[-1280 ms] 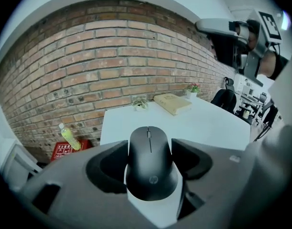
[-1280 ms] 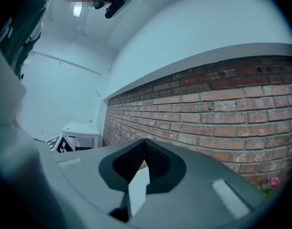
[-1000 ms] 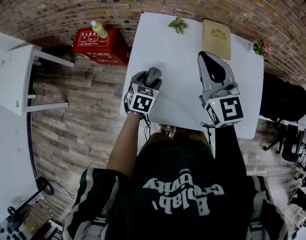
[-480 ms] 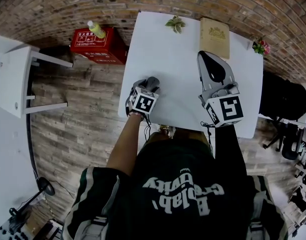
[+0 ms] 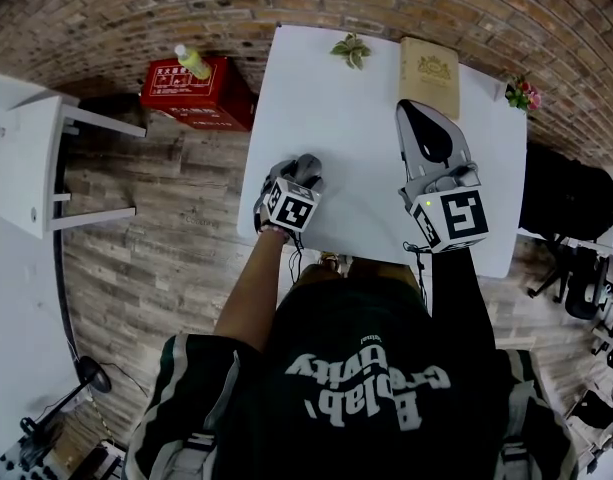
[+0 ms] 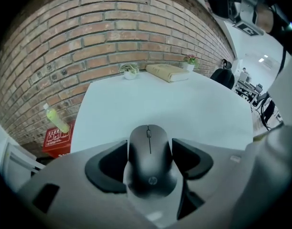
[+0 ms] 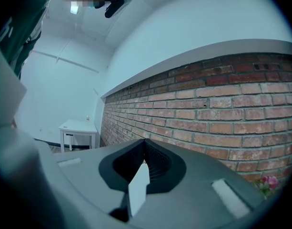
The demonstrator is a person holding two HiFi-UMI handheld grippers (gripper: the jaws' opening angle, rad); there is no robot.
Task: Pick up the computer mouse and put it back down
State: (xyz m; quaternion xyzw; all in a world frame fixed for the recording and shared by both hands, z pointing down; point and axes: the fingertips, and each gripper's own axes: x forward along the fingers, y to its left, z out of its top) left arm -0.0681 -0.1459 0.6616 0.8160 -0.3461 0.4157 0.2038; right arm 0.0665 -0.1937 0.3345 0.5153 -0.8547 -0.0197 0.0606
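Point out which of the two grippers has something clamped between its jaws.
The left gripper: its jaws press on the sides of the dark computer mouse. The right gripper has its jaws closed together with nothing between them.

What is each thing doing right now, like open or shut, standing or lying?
computer mouse: gripped at its sides by the left tool
left tool: shut on the computer mouse
right tool: shut, empty
book: closed, flat on the table
bottle: upright on the red box
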